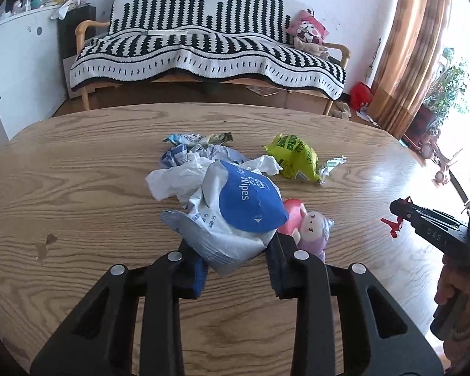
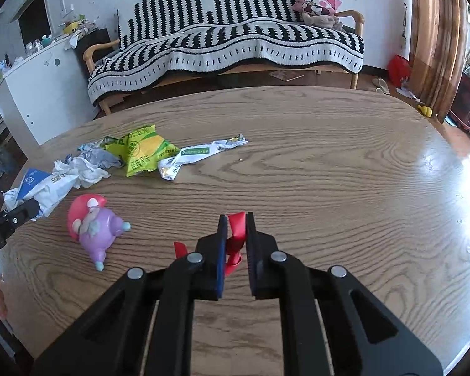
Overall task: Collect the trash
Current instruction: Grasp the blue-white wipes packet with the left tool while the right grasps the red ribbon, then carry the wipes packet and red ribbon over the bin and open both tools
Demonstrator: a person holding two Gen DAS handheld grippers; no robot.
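Left gripper (image 1: 232, 250) fingers clenched on wipes packet (image 1: 235, 216), right gripper (image 2: 236, 244) fingers clamped on red scrap (image 2: 236, 238); remaining green wrapper (image 2: 142, 150) on counter (image 2: 329, 163), far-left of right gripper, nearer left hand

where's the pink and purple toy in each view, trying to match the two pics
Left wrist view: the pink and purple toy lies right of centre, just behind the wipes packet that the left gripper holds.
Right wrist view: the toy lies lower left, on the table.
Shared landmark: the yellow-green snack bag.
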